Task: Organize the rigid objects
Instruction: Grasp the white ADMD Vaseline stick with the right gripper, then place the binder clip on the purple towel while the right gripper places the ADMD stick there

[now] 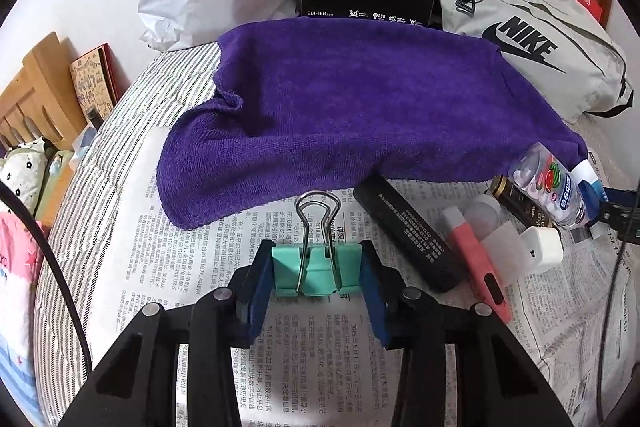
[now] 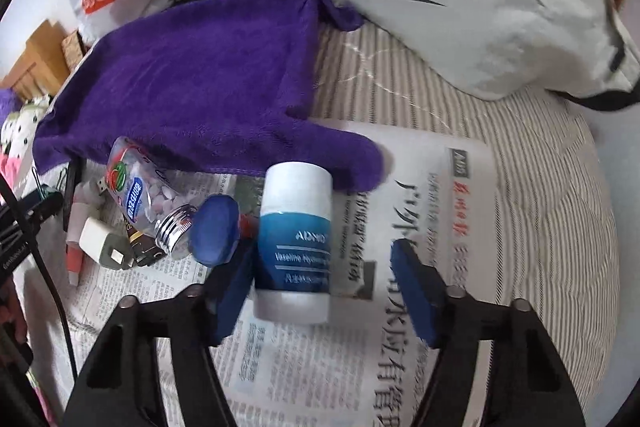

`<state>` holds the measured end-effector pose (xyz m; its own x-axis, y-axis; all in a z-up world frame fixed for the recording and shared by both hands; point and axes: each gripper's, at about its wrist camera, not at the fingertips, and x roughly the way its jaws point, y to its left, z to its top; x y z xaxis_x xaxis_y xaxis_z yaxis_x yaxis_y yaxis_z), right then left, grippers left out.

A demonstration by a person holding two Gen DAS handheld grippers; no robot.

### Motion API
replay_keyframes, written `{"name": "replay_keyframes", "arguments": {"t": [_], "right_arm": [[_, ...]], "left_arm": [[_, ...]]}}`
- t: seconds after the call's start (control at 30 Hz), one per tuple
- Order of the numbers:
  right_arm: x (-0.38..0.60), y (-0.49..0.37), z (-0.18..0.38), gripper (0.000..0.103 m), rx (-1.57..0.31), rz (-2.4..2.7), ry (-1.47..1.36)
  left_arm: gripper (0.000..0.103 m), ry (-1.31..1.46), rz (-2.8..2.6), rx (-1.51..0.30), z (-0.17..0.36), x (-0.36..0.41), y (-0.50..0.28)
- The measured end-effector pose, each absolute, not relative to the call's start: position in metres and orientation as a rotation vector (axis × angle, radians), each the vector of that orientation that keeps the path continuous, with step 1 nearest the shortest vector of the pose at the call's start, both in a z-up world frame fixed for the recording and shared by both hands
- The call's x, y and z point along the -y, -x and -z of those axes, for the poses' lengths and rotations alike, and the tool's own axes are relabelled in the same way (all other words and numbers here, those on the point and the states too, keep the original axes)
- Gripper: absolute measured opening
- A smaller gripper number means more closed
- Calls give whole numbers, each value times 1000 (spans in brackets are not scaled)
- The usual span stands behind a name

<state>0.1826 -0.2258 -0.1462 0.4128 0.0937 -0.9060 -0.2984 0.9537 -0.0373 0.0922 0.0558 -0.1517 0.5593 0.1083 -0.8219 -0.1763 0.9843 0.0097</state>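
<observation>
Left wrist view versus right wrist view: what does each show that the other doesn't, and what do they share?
Only the left wrist view shows the left gripper shut on the mint-green metal binder clip, and the long black rectangular bar on the newspaper.

Only the right wrist view shows the right gripper, with a visible gap on one side of the white-and-blue cylindrical lotion bottle between its fingers, and a loose blue cap.

Both show the purple terry towel, the clear candy bottle, the white charger plug and the grey Nike bag.
</observation>
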Motion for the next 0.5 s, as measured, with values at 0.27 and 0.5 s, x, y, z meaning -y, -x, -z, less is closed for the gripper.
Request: {"name": "replay_keyframes", "arguments": {"t": [0.27,0.5], "right_arm": [[218,-187,153,43,-1113,-262,195],[230,-182,150,36,-1142,-295,131]], "left_arm": [[39,76,-172,-963,152,-55,-93],[39,95,-155,-977,151,-58,-92]]}}
